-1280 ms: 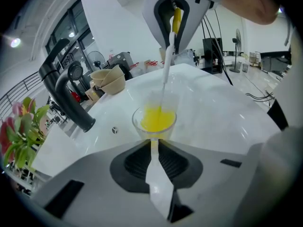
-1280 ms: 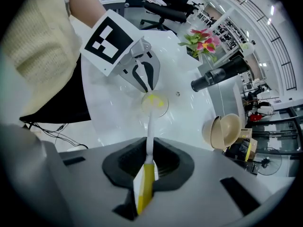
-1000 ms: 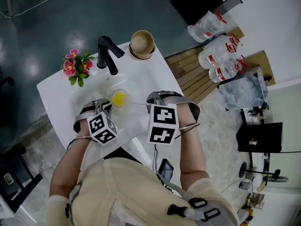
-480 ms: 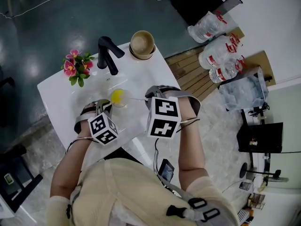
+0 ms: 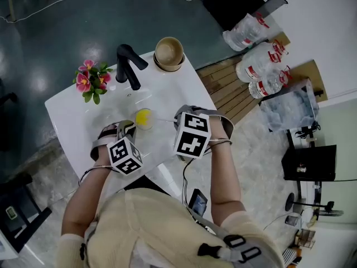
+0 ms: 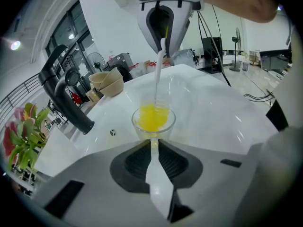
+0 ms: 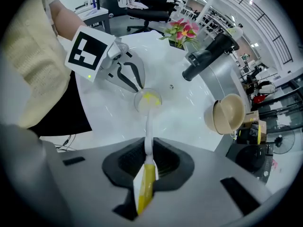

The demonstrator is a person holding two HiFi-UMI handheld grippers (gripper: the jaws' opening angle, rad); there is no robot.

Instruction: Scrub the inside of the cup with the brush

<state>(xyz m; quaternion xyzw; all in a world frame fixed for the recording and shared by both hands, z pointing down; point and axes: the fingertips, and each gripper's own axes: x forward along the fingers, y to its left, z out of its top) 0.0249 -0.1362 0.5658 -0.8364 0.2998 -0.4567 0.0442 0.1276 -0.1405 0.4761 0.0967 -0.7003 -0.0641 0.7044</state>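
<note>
A small clear cup [image 5: 144,118] stands on the white counter [image 5: 173,88], with the brush's yellow head inside it. My left gripper [image 5: 127,128] is shut on a white tab at the cup's near side [image 6: 153,122]. From the right, my right gripper [image 5: 179,119] is shut on the brush's white-and-yellow handle [image 7: 148,141]. The thin handle [image 5: 164,120] runs from it into the cup [image 7: 147,100]. In the left gripper view the right gripper [image 6: 163,20] hangs above the cup and the handle [image 6: 157,74] slants down into it. The left gripper [image 7: 128,77] shows behind the cup in the right gripper view.
A black faucet [image 5: 127,65] rises at the counter's far side, with pink flowers [image 5: 91,78] to its left and stacked beige bowls [image 5: 169,52] at the far corner. Large water bottles [image 5: 257,60] lie on the floor to the right. The counter's right edge is close to my right gripper.
The right gripper has shifted slightly away from me with the brush still in the cup. The left gripper and the cup have moved a little to the right.
</note>
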